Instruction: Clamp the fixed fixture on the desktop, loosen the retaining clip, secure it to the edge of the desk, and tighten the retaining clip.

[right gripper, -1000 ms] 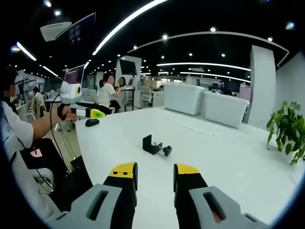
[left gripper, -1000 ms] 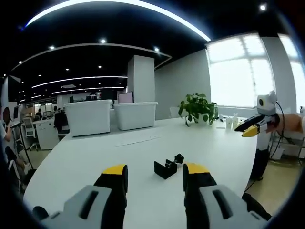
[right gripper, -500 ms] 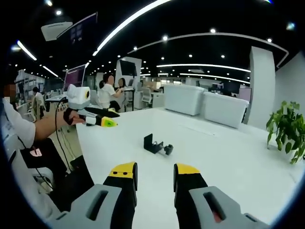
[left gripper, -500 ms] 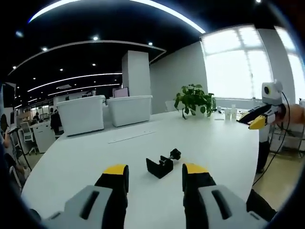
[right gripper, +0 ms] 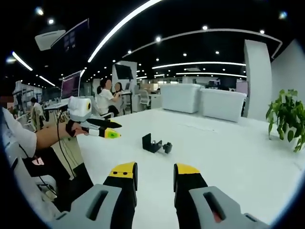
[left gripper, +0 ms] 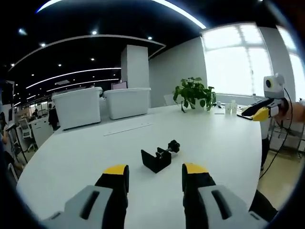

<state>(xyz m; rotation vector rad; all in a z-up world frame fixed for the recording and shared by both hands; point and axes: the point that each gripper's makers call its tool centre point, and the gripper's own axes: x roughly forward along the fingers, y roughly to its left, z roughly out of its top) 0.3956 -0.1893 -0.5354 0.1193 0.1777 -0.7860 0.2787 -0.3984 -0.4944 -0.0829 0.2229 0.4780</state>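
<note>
Black clamp fixture (left gripper: 159,158) sits flat on the white desk (left gripper: 71,157), well in from the edge, screw knob (left gripper: 173,145) pointing toward the plant (left gripper: 193,93). My left gripper (left gripper: 155,175) hovers just short of it, jaws apart, holding nothing. My right gripper (right gripper: 154,172) is farther back, also spread and empty. Two white bins (left gripper: 102,105) stand at the desk's far side.
</note>
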